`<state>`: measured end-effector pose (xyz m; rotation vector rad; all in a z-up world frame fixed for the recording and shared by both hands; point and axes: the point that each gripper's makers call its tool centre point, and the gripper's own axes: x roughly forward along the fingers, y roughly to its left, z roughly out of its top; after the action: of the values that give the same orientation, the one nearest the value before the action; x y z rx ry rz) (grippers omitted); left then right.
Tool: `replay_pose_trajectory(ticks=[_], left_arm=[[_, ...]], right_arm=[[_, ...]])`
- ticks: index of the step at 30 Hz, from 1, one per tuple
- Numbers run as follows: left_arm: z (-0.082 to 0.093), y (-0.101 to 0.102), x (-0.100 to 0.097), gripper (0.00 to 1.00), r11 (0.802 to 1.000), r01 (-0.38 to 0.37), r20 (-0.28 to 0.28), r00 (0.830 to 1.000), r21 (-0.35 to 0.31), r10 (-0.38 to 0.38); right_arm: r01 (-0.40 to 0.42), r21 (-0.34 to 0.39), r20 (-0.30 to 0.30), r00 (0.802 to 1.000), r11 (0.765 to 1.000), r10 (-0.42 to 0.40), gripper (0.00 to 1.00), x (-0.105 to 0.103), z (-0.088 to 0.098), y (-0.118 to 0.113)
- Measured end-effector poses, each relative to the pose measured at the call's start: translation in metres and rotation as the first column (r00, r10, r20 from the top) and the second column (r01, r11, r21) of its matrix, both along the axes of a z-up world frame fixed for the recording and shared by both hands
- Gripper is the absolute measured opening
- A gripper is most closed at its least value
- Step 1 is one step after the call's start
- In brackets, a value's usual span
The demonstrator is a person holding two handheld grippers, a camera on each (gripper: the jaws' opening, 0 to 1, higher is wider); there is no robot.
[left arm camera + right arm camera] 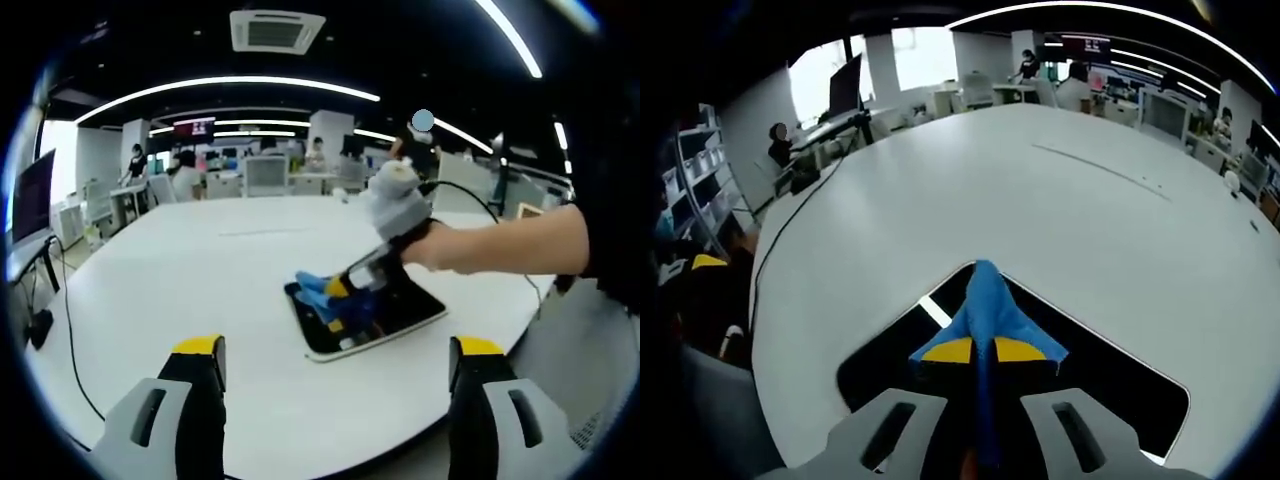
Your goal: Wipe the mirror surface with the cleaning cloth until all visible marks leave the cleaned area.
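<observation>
While angled down, right gripper presses cloth onto mirror.

Mirror cut off at the near edge of the right gripper view, its middle hidden under blue cloth and jaws; marks on the glass impossible to make out; far people too small to tell

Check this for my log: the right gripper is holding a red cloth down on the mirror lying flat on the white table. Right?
Not quite: the cloth is blue, not red, as the right gripper view shows. The rest stands: the right gripper is shut on it and holds it down on the mirror, which lies flat on the white table.
</observation>
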<state>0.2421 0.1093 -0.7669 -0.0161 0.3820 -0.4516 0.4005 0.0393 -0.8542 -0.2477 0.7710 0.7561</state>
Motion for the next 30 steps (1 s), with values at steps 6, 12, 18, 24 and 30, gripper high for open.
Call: replay_pose_trajectory(ticks=[6,12,18,24,30], left_arm=[[0.000,0.000,0.000,0.93,1.000,0.003,0.001,1.000,0.000,-0.003],[0.001,0.000,0.000,0.92,1.000,0.000,0.002,1.000,-0.001,0.000],[0.001,0.000,0.000,0.92,1.000,0.000,0.003,1.000,-0.003,0.000],[0.002,0.000,-0.001,0.92,1.000,-0.001,0.003,1.000,-0.002,0.001],[0.003,0.000,-0.002,0.92,1.000,-0.002,0.008,1.000,-0.005,0.002]], right_arm=[[-0.010,0.003,-0.001,1.000,1.000,0.010,0.00,-0.008,0.001,0.000],[-0.023,-0.004,-0.009,1.000,1.000,0.023,0.00,-0.023,0.001,0.000],[-0.029,-0.002,-0.020,0.999,1.000,0.029,0.00,-0.029,0.000,-0.001],[-0.032,0.000,-0.032,0.999,0.999,0.032,0.00,-0.038,-0.002,-0.002],[-0.028,0.006,-0.039,0.999,1.000,0.028,0.00,-0.048,-0.001,-0.002]])
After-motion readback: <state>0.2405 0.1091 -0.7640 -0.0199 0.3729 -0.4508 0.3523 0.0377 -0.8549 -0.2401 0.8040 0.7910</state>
